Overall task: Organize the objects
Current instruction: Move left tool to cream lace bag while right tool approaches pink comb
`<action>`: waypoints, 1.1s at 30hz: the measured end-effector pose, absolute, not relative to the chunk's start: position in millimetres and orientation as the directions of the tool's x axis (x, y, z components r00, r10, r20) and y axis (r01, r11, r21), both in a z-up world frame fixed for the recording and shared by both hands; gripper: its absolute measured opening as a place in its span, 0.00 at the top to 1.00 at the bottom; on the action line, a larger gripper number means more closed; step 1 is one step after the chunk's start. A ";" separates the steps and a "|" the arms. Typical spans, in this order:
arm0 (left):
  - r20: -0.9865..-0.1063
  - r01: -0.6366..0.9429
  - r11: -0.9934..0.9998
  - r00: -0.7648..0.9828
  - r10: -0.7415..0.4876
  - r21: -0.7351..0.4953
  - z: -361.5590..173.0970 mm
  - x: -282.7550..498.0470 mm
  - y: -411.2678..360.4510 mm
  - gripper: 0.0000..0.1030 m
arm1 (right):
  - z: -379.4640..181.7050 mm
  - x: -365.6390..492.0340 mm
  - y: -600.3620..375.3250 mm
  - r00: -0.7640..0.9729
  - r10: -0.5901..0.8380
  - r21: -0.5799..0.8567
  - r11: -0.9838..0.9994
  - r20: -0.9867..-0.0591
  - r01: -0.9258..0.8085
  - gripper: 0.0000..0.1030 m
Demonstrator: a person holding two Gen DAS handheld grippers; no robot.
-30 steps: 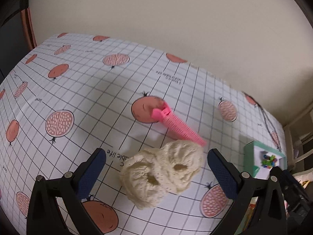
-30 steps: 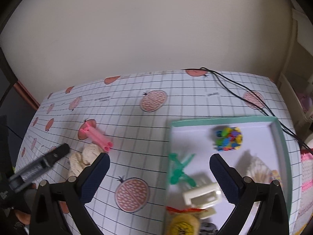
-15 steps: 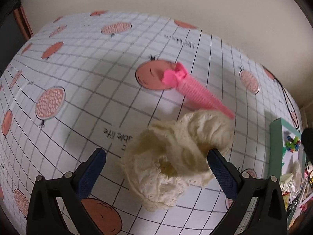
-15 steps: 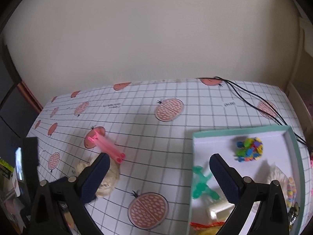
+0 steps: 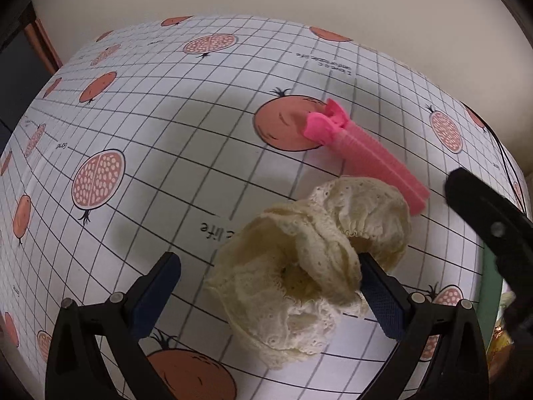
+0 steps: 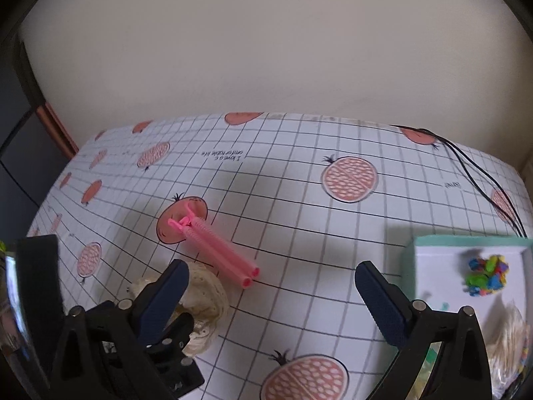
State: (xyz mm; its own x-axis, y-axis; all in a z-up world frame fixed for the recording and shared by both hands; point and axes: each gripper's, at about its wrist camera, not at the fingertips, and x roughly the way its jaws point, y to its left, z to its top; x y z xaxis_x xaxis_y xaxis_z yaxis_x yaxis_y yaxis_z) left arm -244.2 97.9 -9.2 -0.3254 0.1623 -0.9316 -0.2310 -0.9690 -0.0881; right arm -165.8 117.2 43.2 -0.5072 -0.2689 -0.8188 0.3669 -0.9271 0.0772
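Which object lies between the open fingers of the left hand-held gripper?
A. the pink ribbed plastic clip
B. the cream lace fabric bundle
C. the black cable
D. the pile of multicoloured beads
B: in the left wrist view the cream lace fabric bundle sits between the spread fingers of the left hand-held gripper, while the pink ribbed plastic clip lies beyond it on the tablecloth.

The worktop (image 6: 299,200) wears a white grid cloth printed with pomegranates. On it lie a pink clip (image 6: 216,250), a cream lace bundle (image 5: 316,250) touching the clip's end, a teal-rimmed tray (image 6: 408,256) at the right edge, and a black cable (image 6: 473,170) near the far right corner.
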 end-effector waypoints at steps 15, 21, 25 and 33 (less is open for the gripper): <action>-0.932 -0.184 -0.978 -0.328 0.153 -0.096 -9.7 -250.9 75.1 0.03 | 13.0 -179.7 82.6 -0.460 -0.236 0.033 -0.913 -0.856 0.406 0.22; -0.932 -0.174 -0.979 -0.329 0.155 -0.101 -8.7 -250.1 72.9 0.06 | 8.3 -183.3 78.5 -0.441 -0.248 0.048 -0.908 -0.862 0.417 0.29; -0.930 -0.170 -0.980 -0.334 0.153 -0.100 -6.7 -249.5 72.2 0.10 | 9.3 -181.5 75.4 -0.421 -0.270 0.073 -0.900 -0.866 0.429 0.43; -0.928 -0.159 -0.982 -0.339 0.153 -0.104 -4.0 -250.7 74.4 0.18 | 9.3 -173.6 71.3 -0.408 -0.261 0.061 -0.895 -0.875 0.442 0.63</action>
State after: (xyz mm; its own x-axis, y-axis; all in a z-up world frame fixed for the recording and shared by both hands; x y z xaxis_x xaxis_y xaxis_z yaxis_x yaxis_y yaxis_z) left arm -250.7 74.4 -4.0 -0.3388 0.1533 -0.9283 -0.1594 -0.9817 -0.1039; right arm -173.6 71.3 9.3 -0.4082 -0.2611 -0.8748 0.4425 -0.8947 0.0606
